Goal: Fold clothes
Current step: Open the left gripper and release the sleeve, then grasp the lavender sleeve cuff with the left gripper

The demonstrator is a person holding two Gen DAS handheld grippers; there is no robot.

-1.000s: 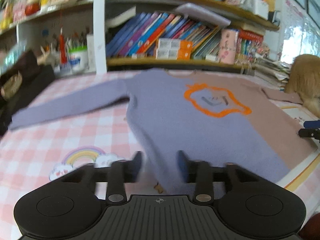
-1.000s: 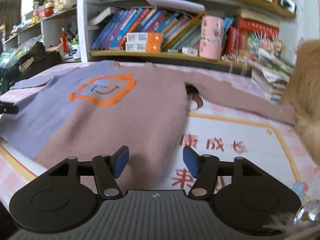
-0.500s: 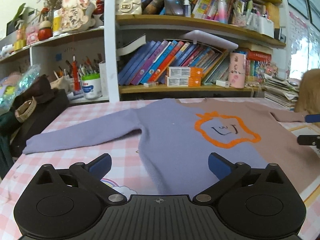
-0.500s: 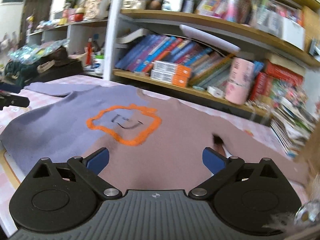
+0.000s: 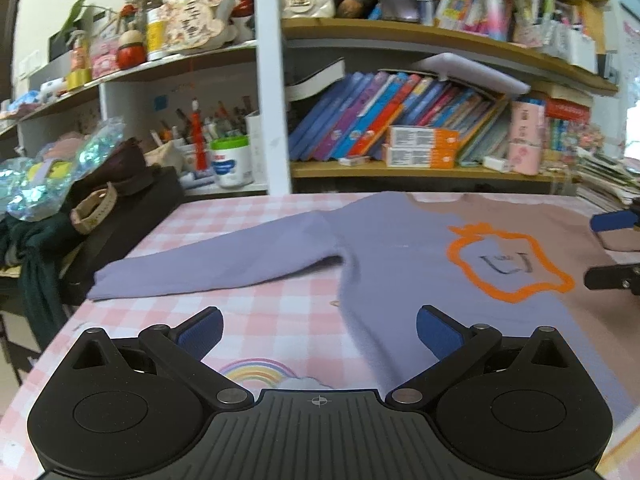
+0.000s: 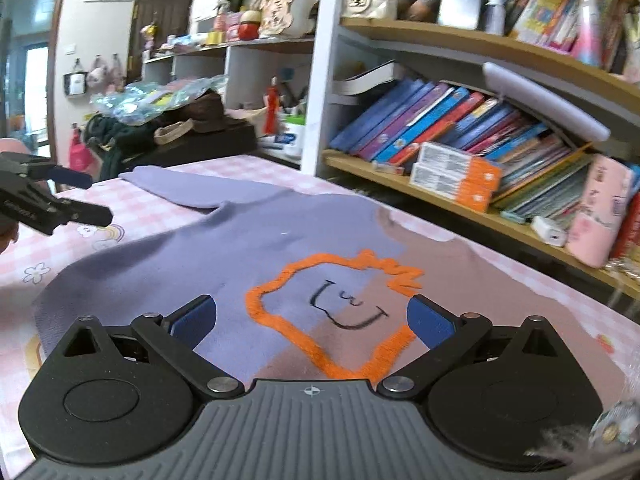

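A sweater (image 5: 400, 248), purple on one half and mauve on the other, lies flat and face up on the pink checked table (image 5: 256, 312). An orange outline with a drawn face (image 6: 352, 308) marks its chest. Its purple sleeve (image 5: 220, 264) stretches out to the left. My left gripper (image 5: 318, 330) hangs open over the sweater's purple side edge, with nothing between its fingers. My right gripper (image 6: 312, 320) stands open just above the chest motif and holds nothing. Each gripper shows in the other's view: the right gripper (image 5: 610, 250) at the right edge, the left gripper (image 6: 80, 196) at the left edge.
Bookshelves (image 5: 400, 168) full of books and boxes run along the table's far edge. A dark bag with piled clothes (image 5: 100, 216) sits at the table's left end, next to a white pot of pens (image 5: 232, 160). A pink tumbler (image 6: 600, 208) stands on the low shelf.
Both grippers went from half closed at the sweater's lower edge to wide open. The right gripper swung left over the chest motif. Both views tilted up, so more of the shelves shows.
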